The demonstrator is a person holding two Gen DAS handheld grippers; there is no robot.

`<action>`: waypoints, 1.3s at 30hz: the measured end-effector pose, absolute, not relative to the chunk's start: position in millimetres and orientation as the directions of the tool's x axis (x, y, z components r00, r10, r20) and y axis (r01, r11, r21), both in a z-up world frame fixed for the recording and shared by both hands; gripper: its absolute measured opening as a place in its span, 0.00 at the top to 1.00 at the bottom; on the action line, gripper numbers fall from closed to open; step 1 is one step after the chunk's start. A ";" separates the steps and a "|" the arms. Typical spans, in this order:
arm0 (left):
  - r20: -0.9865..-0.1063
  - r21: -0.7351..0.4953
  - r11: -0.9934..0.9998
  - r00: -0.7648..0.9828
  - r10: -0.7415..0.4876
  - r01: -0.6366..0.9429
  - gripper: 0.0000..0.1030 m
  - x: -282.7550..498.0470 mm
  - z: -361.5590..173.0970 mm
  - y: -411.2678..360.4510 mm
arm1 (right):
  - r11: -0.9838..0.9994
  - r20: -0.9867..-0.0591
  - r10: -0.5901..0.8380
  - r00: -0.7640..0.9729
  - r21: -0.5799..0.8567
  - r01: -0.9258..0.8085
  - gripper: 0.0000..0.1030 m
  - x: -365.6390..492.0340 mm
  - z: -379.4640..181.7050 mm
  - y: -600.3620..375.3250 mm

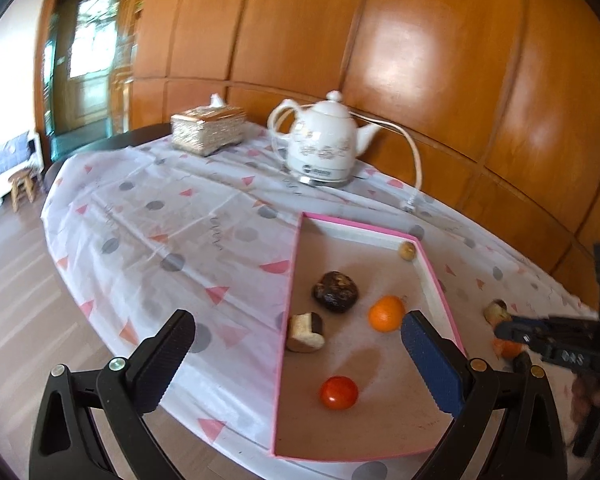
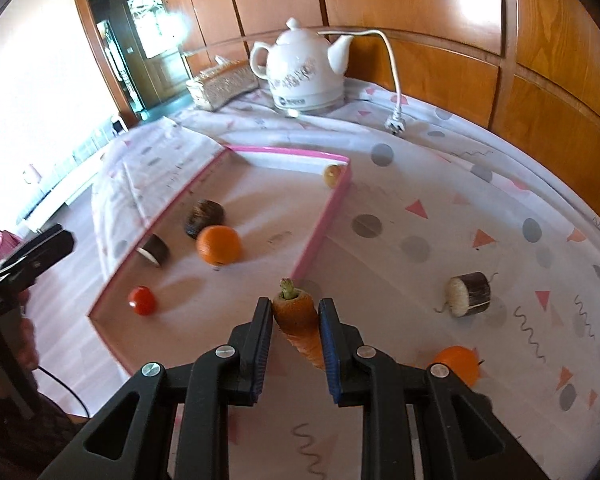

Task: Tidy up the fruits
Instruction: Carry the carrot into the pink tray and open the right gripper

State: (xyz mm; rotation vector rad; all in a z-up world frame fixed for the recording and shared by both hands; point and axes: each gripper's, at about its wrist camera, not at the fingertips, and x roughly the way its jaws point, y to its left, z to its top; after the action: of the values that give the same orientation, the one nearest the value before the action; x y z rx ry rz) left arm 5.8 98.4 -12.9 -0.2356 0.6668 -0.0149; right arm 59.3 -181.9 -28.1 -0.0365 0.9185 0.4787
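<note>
A pink-rimmed tray lies on the table. In it are an orange, a red tomato, a dark lumpy fruit, a dark-skinned cut piece and a small tan fruit. My right gripper is shut on a carrot, just right of the tray's near corner. My left gripper is open and empty above the tray. Outside the tray lie a cut piece and an orange fruit.
A white electric kettle with a cord and plug stands at the back. A woven tissue box sits beside it. Wood panelling runs behind the table. The table's left edge drops to the floor.
</note>
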 end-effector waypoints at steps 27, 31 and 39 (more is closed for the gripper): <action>-0.664 -0.158 0.979 0.748 -0.009 -0.128 0.00 9.3 -23.6 104.2 | 0.852 -0.768 0.470 0.435 0.267 -0.450 0.77 54.7 -30.8 -98.7; -0.664 -0.155 0.980 0.748 -0.010 -0.125 0.00 9.3 -24.6 103.4 | 0.868 -0.771 0.448 0.452 0.254 -0.427 0.76 59.4 -32.3 -98.5; -0.671 -0.158 0.981 0.741 -0.019 -0.117 0.00 9.3 -27.6 102.7 | 0.884 -0.779 0.417 0.469 0.227 -0.409 0.70 57.6 -34.5 -99.8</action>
State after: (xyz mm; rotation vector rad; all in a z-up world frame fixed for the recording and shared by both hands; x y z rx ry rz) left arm 9.3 102.7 -27.6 -0.1947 0.7349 0.0537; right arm 57.6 -99.8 -34.5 0.0090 0.9569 0.5058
